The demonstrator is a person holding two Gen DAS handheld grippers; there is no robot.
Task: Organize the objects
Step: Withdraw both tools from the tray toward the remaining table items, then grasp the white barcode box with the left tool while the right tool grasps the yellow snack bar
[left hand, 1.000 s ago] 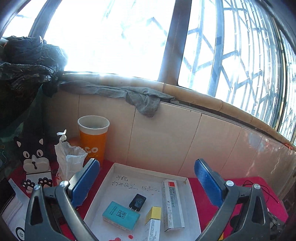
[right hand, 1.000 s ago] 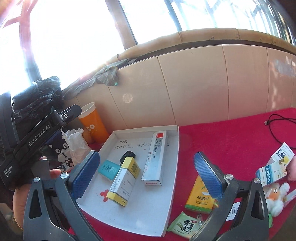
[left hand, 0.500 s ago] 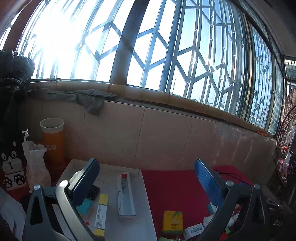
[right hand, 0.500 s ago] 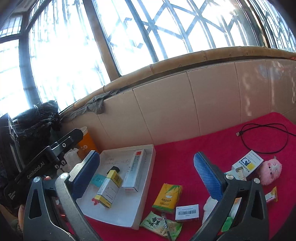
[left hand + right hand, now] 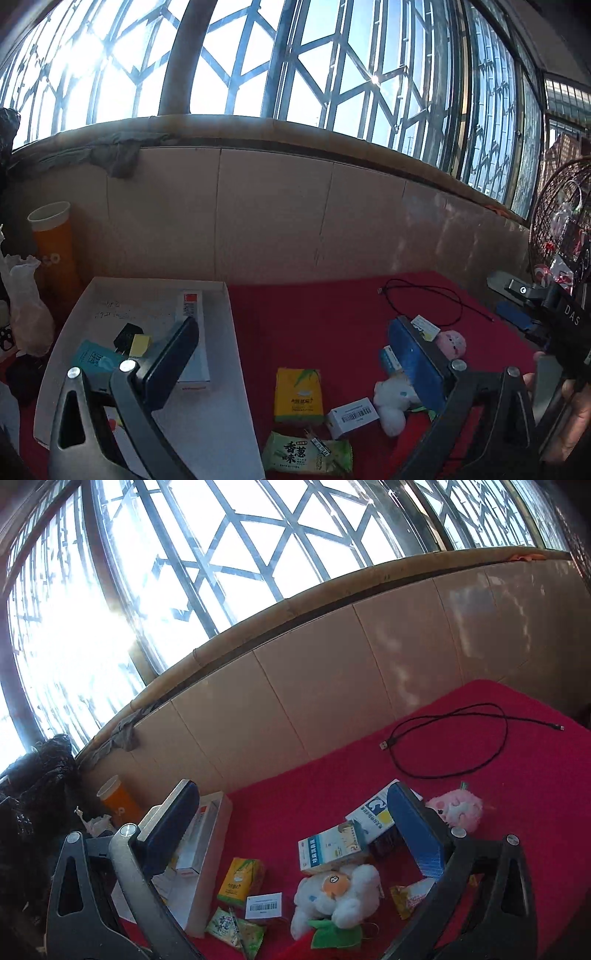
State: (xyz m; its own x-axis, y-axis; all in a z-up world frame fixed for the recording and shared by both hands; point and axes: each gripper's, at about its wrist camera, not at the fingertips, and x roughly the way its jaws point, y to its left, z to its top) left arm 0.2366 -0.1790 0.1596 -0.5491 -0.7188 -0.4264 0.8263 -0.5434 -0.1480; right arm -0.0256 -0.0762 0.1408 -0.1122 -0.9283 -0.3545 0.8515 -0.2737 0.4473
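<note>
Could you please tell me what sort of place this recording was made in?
Probably an enclosed home balcony or sunroom: a barred window above a tiled wall, with a red cloth carrying a tray, toys and medicine boxes.

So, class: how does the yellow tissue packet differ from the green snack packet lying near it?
The yellow tissue packet is a thick, squared block with a leaf print; the green snack packet is flat, crinkled and marked with large white characters. The green one lies nearer the camera. Both rest on the red cloth, outside the tray.
</note>
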